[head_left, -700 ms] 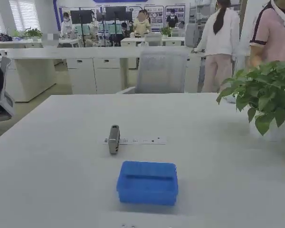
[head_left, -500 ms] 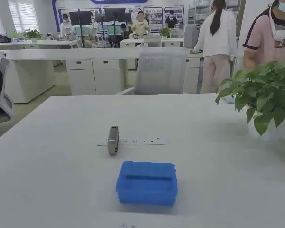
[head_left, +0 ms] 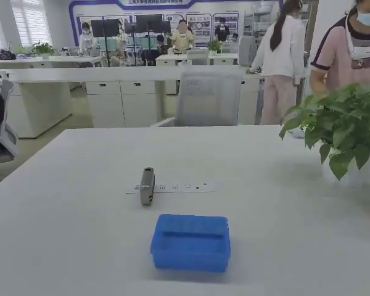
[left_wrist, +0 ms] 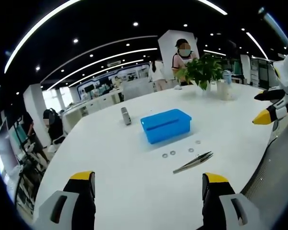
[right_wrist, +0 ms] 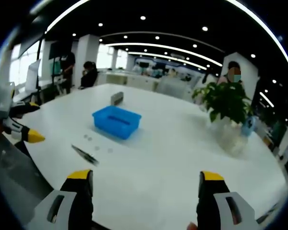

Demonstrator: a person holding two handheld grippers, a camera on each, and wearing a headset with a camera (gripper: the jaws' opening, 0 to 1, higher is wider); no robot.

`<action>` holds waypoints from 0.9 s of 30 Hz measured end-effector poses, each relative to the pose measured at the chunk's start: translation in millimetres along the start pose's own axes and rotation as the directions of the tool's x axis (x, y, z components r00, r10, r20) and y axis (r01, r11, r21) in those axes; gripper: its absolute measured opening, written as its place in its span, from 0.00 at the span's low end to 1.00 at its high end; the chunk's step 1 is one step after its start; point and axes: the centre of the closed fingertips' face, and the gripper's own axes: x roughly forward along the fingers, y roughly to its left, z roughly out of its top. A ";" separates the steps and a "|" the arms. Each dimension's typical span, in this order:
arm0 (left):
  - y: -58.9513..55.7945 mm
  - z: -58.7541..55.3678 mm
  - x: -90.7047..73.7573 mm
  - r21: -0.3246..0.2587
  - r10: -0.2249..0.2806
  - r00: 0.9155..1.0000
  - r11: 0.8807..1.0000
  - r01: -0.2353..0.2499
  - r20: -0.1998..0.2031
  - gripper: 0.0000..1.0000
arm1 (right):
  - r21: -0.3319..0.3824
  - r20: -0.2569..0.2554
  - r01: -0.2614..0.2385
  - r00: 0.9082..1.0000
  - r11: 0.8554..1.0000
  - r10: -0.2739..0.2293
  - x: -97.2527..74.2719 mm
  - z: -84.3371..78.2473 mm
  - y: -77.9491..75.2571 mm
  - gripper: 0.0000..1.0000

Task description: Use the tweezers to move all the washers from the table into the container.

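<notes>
Container (head_left: 191, 242) at centre of tabletop (head_left: 68, 216), device (head_left: 147, 185) behind it. Washers (left_wrist: 172, 153) and tweezers (left_wrist: 193, 162) between container and near edge. Plant (head_left: 342, 132) at right edge.

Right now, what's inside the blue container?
In the head view the blue container shows bare floor, nothing seen on it; its near wall covers the front strip. The washers lie on the table by the tweezers.

Yellow-tipped black jaws, left tool (left_wrist: 148, 177), right tool (right_wrist: 145, 175)
</notes>
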 end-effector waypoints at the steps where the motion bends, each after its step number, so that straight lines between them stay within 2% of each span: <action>1: -0.1 0.0 0.0 0.000 0.000 1.000 1.000 0.000 0.000 0.95 | 0.001 0.000 0.000 1.000 1.000 0.000 0.1 -0.1 -0.4 0.90; 9: -2.9 -0.7 0.8 0.006 -0.013 1.000 1.000 0.013 -0.012 0.94 | 0.030 0.016 -0.025 1.000 0.999 0.025 -1.6 3.4 0.7 0.92; 18: -4.6 1.3 1.3 -0.012 -0.038 0.999 0.999 0.037 -0.032 0.90 | 0.075 0.004 -0.053 0.999 0.996 0.053 -5.1 6.2 0.5 0.92; 20: -5.0 2.5 0.8 -0.018 -0.045 0.999 0.999 0.044 -0.031 0.86 | 0.080 0.002 -0.056 0.998 0.995 0.056 -6.2 8.3 0.3 0.91; 23: -6.1 4.6 2.1 -0.022 -0.061 0.997 0.998 0.061 -0.037 0.87 | 0.082 -0.003 -0.063 0.998 0.995 0.063 -5.7 9.0 0.3 0.88; 27: -7.3 10.8 4.2 -0.020 -0.084 0.996 0.996 0.084 -0.034 0.87 | 0.072 0.025 -0.063 0.998 0.995 0.062 -6.1 14.7 0.0 0.87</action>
